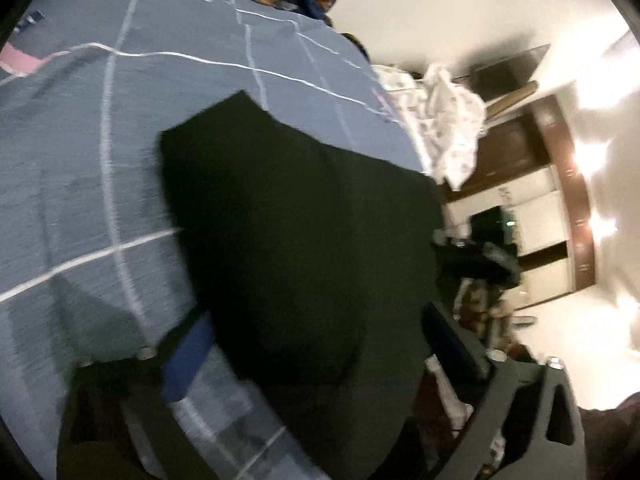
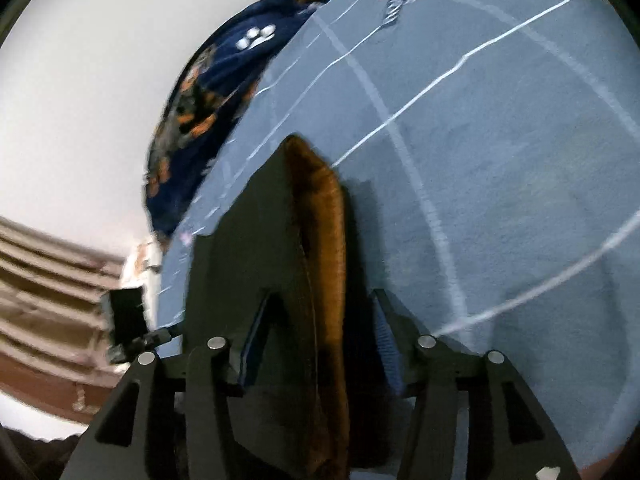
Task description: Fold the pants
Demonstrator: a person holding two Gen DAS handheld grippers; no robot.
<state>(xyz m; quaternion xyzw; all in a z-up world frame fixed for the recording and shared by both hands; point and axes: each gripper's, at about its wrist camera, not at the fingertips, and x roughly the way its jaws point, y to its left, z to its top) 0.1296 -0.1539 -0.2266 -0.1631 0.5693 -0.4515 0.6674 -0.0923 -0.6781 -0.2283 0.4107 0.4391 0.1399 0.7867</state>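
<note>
A bed covered in a grey-blue sheet (image 1: 80, 168) crossed by thin white lines fills most of the room as seen from here, with a pale wall behind it. On that sheet lie the black pants (image 1: 288, 232), spread flat near the bed's edge, the cloth folded into a broad dark slab whose far corner points toward the middle of the bed. In the right wrist view the same pants (image 2: 256, 264) show a rust-brown band (image 2: 324, 240) running along their length, standing up as a ridge. The left claw (image 1: 316, 344) is spread wide, its blue-padded fingers (image 1: 188, 356) standing to either side of the black cloth and not pressing on it, so it has let go. The right claw (image 2: 316, 332) is parted about halfway, with the ridge of cloth between its two blue pads; the picture is too blurred to tell whether those pads press the fabric or merely flank it. At the head of the bed lies a dark blue blanket (image 2: 208, 92) with orange patches. Beyond the bed's side a white patterned cloth (image 1: 456, 124) hangs in a heap, and behind it stand dark brown cupboard doors (image 1: 560, 184) under bright glare.
</note>
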